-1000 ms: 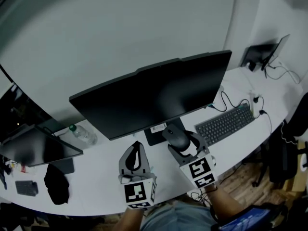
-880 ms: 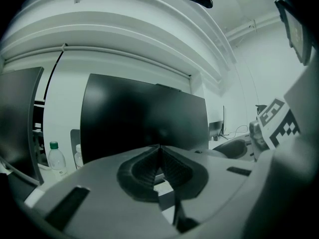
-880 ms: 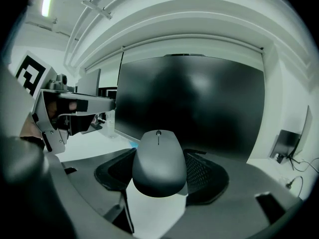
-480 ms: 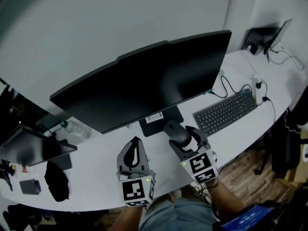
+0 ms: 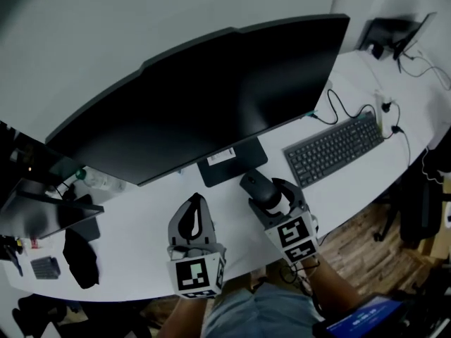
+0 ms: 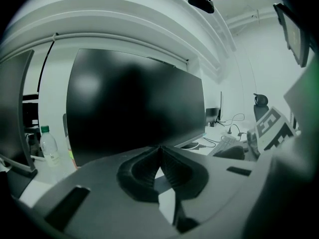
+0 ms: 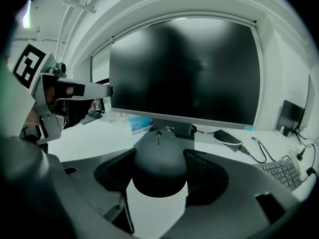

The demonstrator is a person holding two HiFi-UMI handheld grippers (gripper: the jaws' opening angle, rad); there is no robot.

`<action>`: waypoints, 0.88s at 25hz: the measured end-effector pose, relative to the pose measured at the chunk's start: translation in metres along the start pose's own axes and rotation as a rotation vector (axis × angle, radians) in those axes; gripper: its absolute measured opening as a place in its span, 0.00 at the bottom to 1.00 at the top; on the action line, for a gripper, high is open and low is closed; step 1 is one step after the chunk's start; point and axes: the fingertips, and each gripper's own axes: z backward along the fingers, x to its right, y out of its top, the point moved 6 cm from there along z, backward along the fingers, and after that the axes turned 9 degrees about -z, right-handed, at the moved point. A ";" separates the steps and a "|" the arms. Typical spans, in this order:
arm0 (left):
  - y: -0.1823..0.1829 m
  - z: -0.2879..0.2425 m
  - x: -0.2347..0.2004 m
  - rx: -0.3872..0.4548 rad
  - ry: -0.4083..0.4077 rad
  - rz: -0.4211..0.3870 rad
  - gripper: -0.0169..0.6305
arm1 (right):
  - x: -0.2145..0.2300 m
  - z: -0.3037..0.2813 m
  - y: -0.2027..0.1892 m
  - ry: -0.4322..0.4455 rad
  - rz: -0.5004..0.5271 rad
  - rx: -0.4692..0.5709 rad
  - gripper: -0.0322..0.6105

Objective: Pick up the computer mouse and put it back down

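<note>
Right gripper view, item one: computer mouse (image 7: 158, 159), dark, held between the two jaws of the right tongs (image 5: 269, 196), which press on its flanks from either side. Its scroll wheel points away from the tongs, toward the monitor. We judge the side grip chosen so that the curved shell cannot slip out forward or back. Whether the mouse sits on the desk (image 5: 141, 255) or just clear of it, we cannot tell.

Item two: left tongs (image 6: 159, 156), jaws closed tip to tip on nothing, just beside the right tongs on their left. We take them as idle and out of the way, since one pair suffices for so light a thing.

Item three: monitor (image 5: 204, 97), directly ahead of both tongs, its stand foot (image 5: 232, 162) just beyond the mouse's nose.

Item four: keyboard (image 5: 335, 150), ahead and to the right of the right tongs, apart from the mouse.

Item five: water bottle (image 6: 49, 146), upright, ahead and to the left of the left tongs.

Stage, as we judge it: grip made, release onto the desk not yet done.
</note>
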 end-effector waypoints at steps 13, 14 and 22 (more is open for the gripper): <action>-0.023 -0.011 0.012 -0.097 -0.022 0.007 0.03 | 0.010 -0.014 -0.040 0.016 -0.047 -0.083 0.52; -0.025 -0.012 0.012 -0.101 -0.021 0.006 0.03 | 0.010 -0.015 -0.043 0.017 -0.050 -0.089 0.52; -0.038 -0.019 0.014 -0.143 -0.026 -0.007 0.03 | 0.015 -0.028 -0.064 0.030 -0.078 -0.132 0.52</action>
